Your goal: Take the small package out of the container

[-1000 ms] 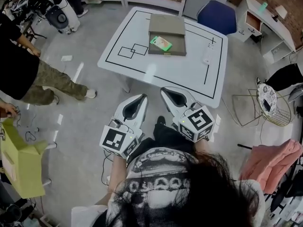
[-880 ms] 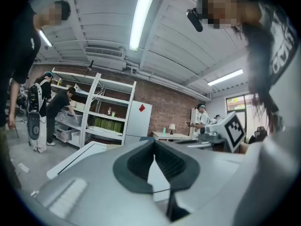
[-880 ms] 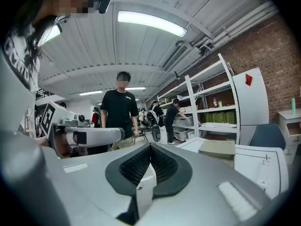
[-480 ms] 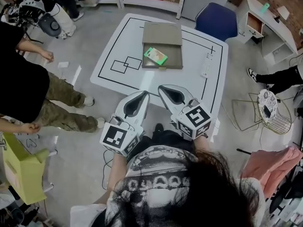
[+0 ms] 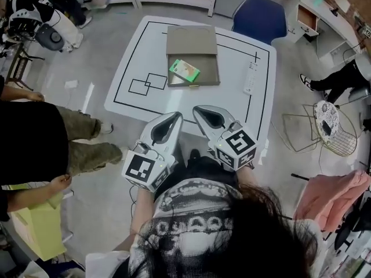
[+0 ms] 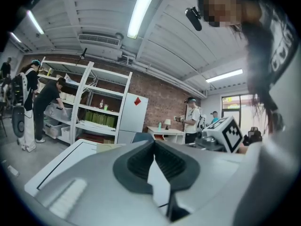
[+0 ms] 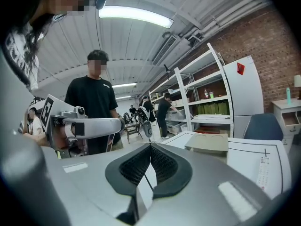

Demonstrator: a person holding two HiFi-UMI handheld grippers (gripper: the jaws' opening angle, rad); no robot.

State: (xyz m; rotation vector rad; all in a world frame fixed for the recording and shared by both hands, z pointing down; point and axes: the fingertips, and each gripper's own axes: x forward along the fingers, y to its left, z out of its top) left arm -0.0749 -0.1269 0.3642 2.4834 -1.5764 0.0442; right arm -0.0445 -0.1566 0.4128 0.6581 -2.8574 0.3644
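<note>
A small green package [image 5: 184, 70] lies in the open tan box [image 5: 192, 77], whose lid [image 5: 191, 40] is folded back, on the white table [image 5: 229, 100]. My left gripper [image 5: 173, 118] and right gripper [image 5: 199, 110] hang side by side at the table's near edge, well short of the box. Both are shut with nothing between the pads. In the right gripper view the box [image 7: 210, 144] shows low beyond the closed jaws [image 7: 150, 146]. In the left gripper view the jaws [image 6: 154, 142] meet in front of the table [image 6: 75, 154].
A white remote [image 5: 251, 78] lies on the table's right side. Black lines and squares [image 5: 146, 84] mark the tabletop. A blue chair [image 5: 259, 17] stands behind the table. A person [image 5: 35, 135] stands at the left, a wire stool [image 5: 327, 126] at the right.
The table and box have drifted leftward and a little up in the head view as I shift. The person at the left has moved down the frame. Both grippers stay shut.
</note>
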